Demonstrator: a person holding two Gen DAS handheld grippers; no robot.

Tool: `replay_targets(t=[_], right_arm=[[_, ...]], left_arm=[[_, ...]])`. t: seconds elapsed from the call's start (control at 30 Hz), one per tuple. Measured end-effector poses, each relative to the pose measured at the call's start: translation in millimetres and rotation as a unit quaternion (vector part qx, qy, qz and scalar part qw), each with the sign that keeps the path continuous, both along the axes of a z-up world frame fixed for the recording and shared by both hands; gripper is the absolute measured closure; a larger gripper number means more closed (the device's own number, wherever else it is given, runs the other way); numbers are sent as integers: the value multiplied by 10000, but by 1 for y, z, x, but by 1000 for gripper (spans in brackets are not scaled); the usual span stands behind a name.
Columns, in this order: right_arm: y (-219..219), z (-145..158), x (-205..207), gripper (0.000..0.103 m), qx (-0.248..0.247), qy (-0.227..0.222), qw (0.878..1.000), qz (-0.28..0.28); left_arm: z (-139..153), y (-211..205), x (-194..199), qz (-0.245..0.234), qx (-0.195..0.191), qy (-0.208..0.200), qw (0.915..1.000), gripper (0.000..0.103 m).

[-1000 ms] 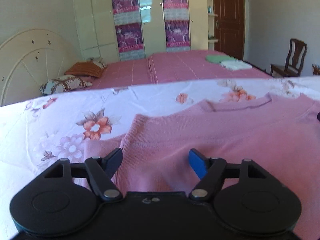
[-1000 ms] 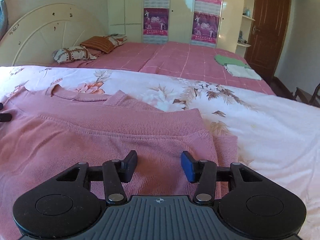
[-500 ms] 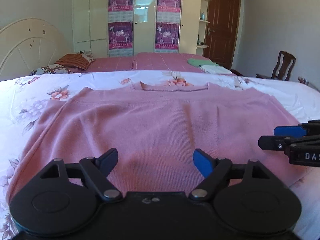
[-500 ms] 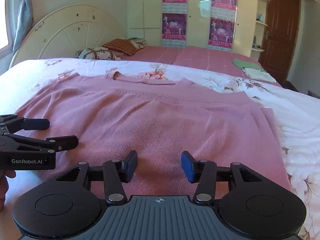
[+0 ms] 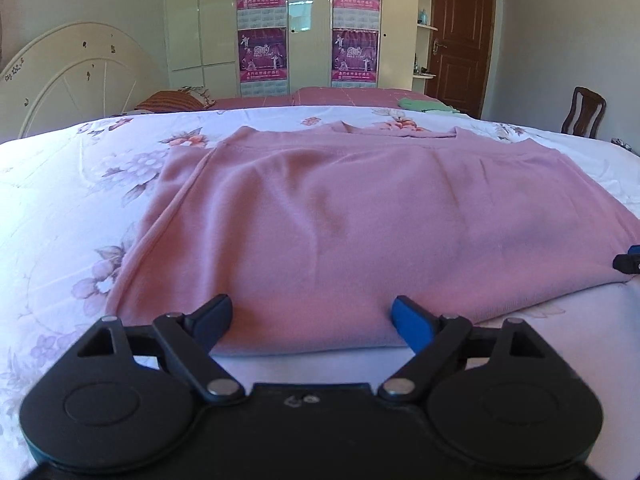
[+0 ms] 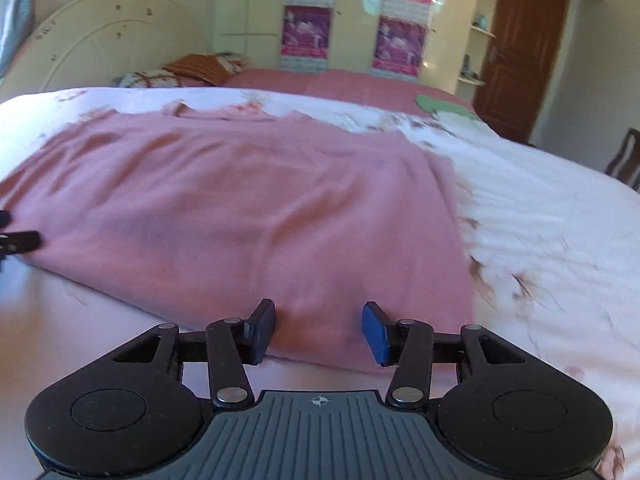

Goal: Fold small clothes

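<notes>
A pink knit sweater (image 5: pixel 360 220) lies flat on the floral sheet (image 5: pixel 60 208), sleeves folded in, neckline at the far side. It also shows in the right wrist view (image 6: pixel 248 208). My left gripper (image 5: pixel 312 320) is open and empty, its fingertips at the sweater's near hem, left part. My right gripper (image 6: pixel 318 330) is open and empty at the near hem, right part. The right gripper's tip shows at the left view's right edge (image 5: pixel 628 262); the left gripper's tip shows at the right view's left edge (image 6: pixel 18 240).
A second bed with a pink cover (image 5: pixel 340 98) stands behind, with pillows (image 5: pixel 176 100) and green folded clothes (image 5: pixel 424 104). A wardrobe with posters (image 5: pixel 304 24), a brown door (image 5: pixel 460 32) and a wooden chair (image 5: pixel 584 116) are further back.
Both grippers have pulled back toward me from over the sweater to its near hem and lowered. Both stay open. The right wrist view is blurred from motion.
</notes>
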State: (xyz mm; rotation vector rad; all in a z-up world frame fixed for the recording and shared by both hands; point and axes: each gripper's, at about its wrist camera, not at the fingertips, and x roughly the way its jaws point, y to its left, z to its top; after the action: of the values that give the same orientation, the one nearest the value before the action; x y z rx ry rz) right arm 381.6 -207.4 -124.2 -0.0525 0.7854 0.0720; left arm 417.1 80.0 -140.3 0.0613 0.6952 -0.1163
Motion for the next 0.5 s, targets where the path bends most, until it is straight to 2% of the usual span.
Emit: replay_targets(t=[0.07,0.13,0.17,0.2,0.27,0.37,0.5], right_arm=[[-13,2,-5,55,387,13,9992,-96],[-15,12,-8,55,410,-151,9988,-204],[-17,16,-10,55,488,-272,9980,-296],[-21,17,-10,55,578,-238,9972,-415],[-26,5,-2,55,593,212,9960,-635],[-21,5,-5,55,390,89,9978,-537],[-20,3,-9,55,373,94,9971,-653]], left_arm=[[6,8,-5,73,-60,-47,9999,18],[5,15,-6,187,2,-4,9998,17],[2,20,-4,252,-49,138,9996,17],[2,22,-3,248,-142,97,9995,16],[2,20,-1,243,-73,136,9996,16],[1,18,0,261,-4,157,9995,16],[1,18,-1,245,-3,165,9996,16]])
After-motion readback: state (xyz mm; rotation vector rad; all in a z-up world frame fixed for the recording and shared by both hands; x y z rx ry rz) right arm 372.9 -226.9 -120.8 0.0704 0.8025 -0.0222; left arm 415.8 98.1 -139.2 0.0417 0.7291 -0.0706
